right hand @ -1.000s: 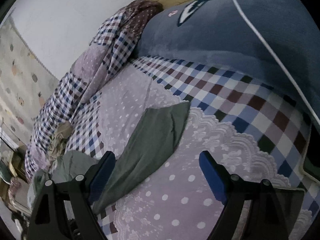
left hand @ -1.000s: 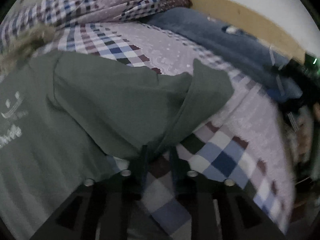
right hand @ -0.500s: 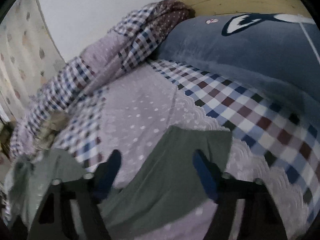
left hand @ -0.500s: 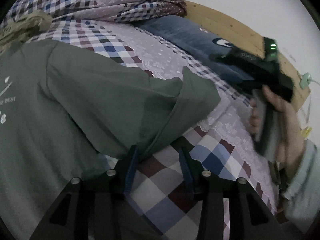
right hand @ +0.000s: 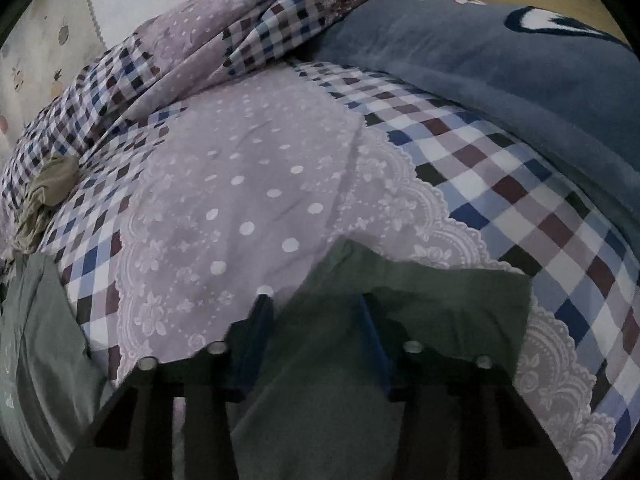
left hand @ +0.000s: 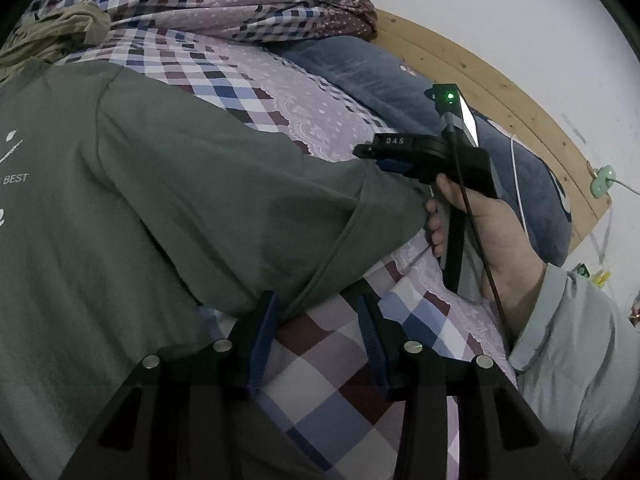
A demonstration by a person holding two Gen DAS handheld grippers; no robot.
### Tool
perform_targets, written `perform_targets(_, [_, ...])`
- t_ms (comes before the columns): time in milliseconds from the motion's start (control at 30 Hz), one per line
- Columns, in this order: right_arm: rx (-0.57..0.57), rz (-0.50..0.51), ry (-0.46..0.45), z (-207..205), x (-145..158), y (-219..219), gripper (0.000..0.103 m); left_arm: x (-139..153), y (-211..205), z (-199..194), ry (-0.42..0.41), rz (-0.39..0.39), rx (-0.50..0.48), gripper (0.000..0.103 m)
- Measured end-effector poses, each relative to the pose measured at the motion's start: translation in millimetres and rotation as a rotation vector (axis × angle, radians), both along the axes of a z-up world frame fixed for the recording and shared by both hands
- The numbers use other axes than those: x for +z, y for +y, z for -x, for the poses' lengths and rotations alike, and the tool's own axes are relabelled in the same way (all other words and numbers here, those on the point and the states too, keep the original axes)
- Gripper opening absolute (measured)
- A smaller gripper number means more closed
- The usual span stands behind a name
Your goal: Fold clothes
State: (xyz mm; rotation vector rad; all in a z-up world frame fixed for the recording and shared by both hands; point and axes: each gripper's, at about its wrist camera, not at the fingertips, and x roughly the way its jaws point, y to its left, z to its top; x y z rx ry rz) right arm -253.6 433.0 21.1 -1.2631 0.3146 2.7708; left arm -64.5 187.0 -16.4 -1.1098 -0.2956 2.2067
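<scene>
Where sleeve (right hand: 400, 320) ends, bare quilt (right hand: 248, 184) beyond.

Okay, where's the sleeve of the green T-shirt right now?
The sleeve lies flat on the checked bedspread, below the blue pillow. The right gripper sits over its end, jaws apart.

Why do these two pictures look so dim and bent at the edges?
Left wrist view: the room light is low, the fisheye lens curves the wooden headboard, corners go black, and a green indicator light glows. Right wrist view: equally dim, the grey-green T-shirt sleeve lies shadowed and soft near the lens.
</scene>
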Motion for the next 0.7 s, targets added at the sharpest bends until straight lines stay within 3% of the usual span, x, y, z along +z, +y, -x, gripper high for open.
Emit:
perform_targets(33, [-0.008, 0.011, 0.008, -1, 0, 3, 0.003, 0, 0, 1, 0.0, 0.0, -0.001, 0.045])
perform_targets(167, [-0.034, 0.115, 0.127, -22, 18, 21, 0.003, 0, -2, 4, -0.004, -0.006, -0.001, 0.045])
perform_targets(300, [0.037, 0.197, 0.259, -47, 50, 20, 0.003, -1, -4, 8, -0.019, -0.028, 0.002, 0.045])
perform_targets(367, [0.086, 0.186, 0.302, -66, 70, 7, 0.003, -2, -5, 9, -0.025, -0.037, 0.003, 0.045])
perform_targets(500, [0.073, 0.203, 0.348, -123, 91, -14, 0.002, -1, -5, 11, -0.034, -0.046, 0.004, 0.044])
perform_targets(700, [-0.071, 0.325, 0.342, -211, 83, -23, 0.003, 3, -6, 8, -0.049, -0.041, 0.006, 0.044])
